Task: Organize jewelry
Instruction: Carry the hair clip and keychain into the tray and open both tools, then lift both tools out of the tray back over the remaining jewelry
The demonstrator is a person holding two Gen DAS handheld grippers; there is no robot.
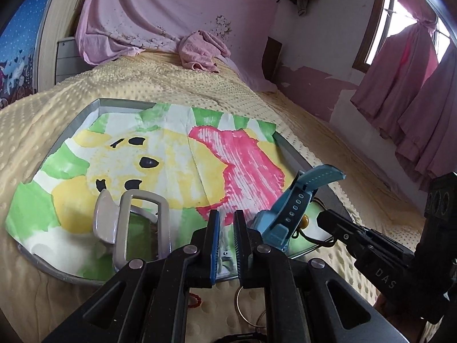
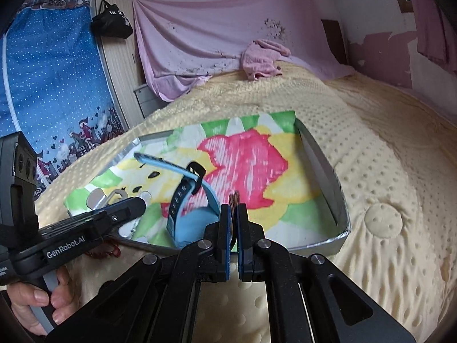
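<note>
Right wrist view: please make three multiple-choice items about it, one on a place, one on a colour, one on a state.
1. The blue watch lies: A on a chair; B in the tray; C on the floor.
2. The blanket is: A pale yellow; B green; C black.
3. The right gripper is: A wide open; B out of view; C shut on a brown cord.
Answers: B, it rests inside the tray's rim; A, the dotted cover looks yellow; C, strands show between closed fingers.

Place: I am working in a home bedroom.
Signs: bed lying under yellow cover; pink curtains hanging at window.
</note>
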